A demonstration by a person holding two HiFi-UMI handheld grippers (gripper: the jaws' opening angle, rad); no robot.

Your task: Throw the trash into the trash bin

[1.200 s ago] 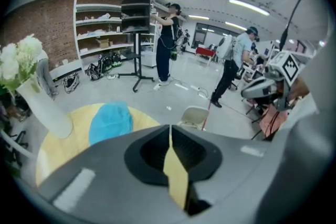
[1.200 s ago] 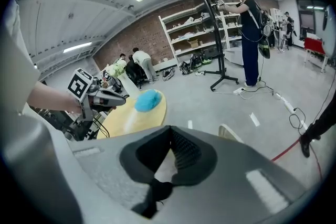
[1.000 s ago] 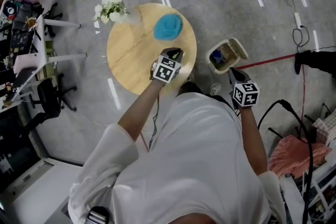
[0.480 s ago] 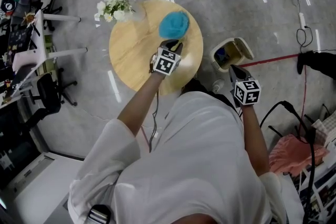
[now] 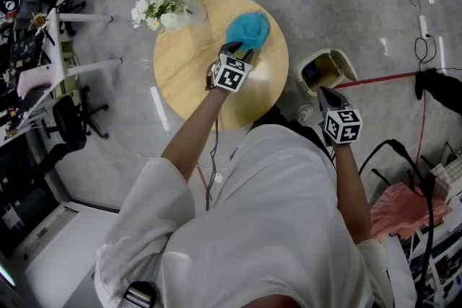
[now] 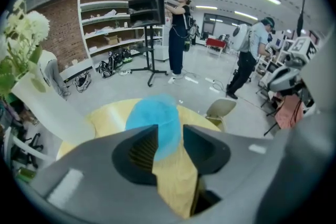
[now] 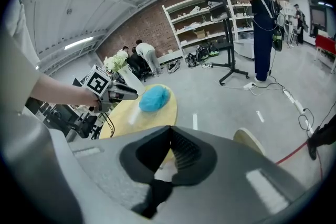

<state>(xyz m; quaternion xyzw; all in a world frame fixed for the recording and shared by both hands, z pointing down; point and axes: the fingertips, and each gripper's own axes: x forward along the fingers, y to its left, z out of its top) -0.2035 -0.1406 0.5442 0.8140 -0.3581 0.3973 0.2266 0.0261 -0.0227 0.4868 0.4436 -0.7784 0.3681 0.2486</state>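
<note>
A blue fluffy wad of trash [image 5: 247, 29] lies near the far edge of the round wooden table [image 5: 188, 68]. My left gripper [image 5: 241, 52] hovers right in front of it. In the left gripper view the wad [image 6: 153, 119] shows through the gap of that gripper [image 6: 169, 132], just past the tips. Its jaws have just been opening, stand open, and nothing is pressed between them. The beige trash bin [image 5: 328, 70] stands on the floor right of the table, lid up. My right gripper [image 5: 324, 93] hangs just short of the bin; in its own view it [image 7: 170, 131] is shut and empty.
A vase of white flowers [image 5: 162, 5] stands at the table's far left edge. A bottle [image 5: 304, 112] lies on the floor by the bin. Cables and a red line [image 5: 382, 77] run on the floor to the right. People work at shelves [image 6: 181, 34] in the background.
The left gripper has moved across the table up to the blue wad. The right gripper has shifted a little toward the bin.
</note>
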